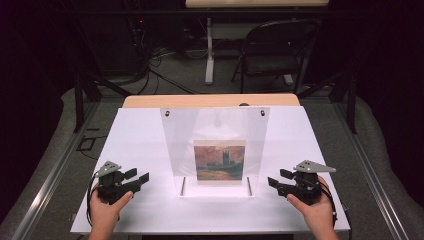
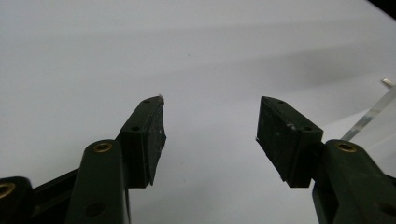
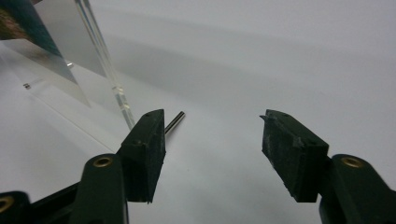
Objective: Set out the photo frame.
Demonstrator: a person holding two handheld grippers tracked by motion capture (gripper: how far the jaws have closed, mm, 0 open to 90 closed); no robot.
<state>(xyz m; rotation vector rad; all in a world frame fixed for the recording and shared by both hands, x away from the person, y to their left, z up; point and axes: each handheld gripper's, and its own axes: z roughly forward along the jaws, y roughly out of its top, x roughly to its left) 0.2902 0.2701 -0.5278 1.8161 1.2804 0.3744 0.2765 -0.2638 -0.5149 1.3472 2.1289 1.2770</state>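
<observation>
A clear acrylic frame (image 1: 215, 135) stands upright in the middle of the white table (image 1: 140, 135), holding a small landscape picture (image 1: 219, 160). Two metal pins (image 1: 183, 185) stick out along its base. My left gripper (image 1: 141, 177) sits low at the table's left front, open, with nothing between its jaws (image 2: 210, 133); the frame's clear edge (image 2: 369, 116) lies to its right. My right gripper (image 1: 274, 183) sits at the right front, open and empty (image 3: 212, 140). In the right gripper view the frame's edge (image 3: 105, 60) and one pin (image 3: 174, 122) lie just past the left fingertip.
Beyond the white table runs a wooden edge (image 1: 210, 100). A black chair (image 1: 272, 50) and cables lie on the floor behind. Metal rails (image 1: 45, 185) border the table on both sides.
</observation>
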